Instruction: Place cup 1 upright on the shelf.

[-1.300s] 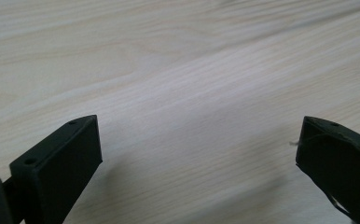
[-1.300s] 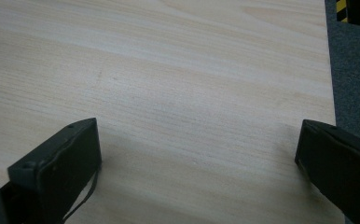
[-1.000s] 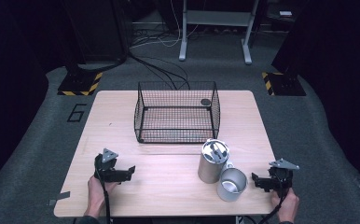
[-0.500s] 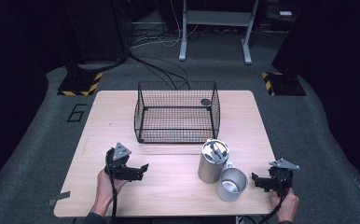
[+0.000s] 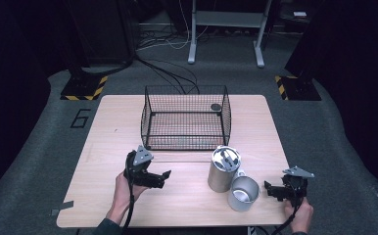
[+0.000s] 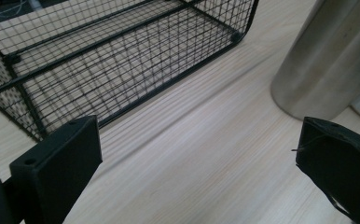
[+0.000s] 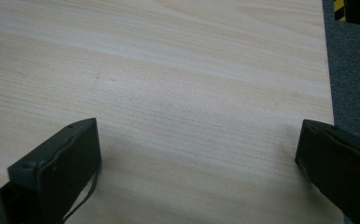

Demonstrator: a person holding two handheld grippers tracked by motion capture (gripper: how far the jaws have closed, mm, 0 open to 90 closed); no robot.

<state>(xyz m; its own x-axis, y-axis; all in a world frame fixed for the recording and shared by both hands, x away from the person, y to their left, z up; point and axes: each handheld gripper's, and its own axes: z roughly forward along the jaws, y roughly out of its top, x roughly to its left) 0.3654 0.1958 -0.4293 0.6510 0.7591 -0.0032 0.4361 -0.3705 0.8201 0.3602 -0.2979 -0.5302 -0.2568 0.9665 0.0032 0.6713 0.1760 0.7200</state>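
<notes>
A black wire basket (image 5: 186,117) stands at the middle of the wooden table (image 5: 108,127), with a small dark disc (image 5: 216,106) in its far right corner. In front of it, a tall steel canister (image 5: 223,169) has a steel cup (image 5: 243,193) touching its near right side. My left gripper (image 5: 163,177) is open left of the canister, its jaws pointing towards it with nothing between them. The left gripper view shows the open left gripper (image 6: 201,154), the basket (image 6: 113,60) and the canister (image 6: 327,60). My right gripper (image 5: 269,188) rests open just right of the cup. In the right gripper view it (image 7: 197,154) frames bare wood.
Grey carpet (image 5: 334,147) surrounds the table, and its right edge (image 7: 329,93) lies close to my right gripper. Black-and-yellow striped blocks (image 5: 85,87) and cables (image 5: 167,63) lie on the floor beyond the table. A white frame (image 5: 226,19) stands farther back.
My left gripper has travelled right and a little forward across the table, towards the canister, with its jaws still open. The right gripper, canister, cup and basket have stayed put.
</notes>
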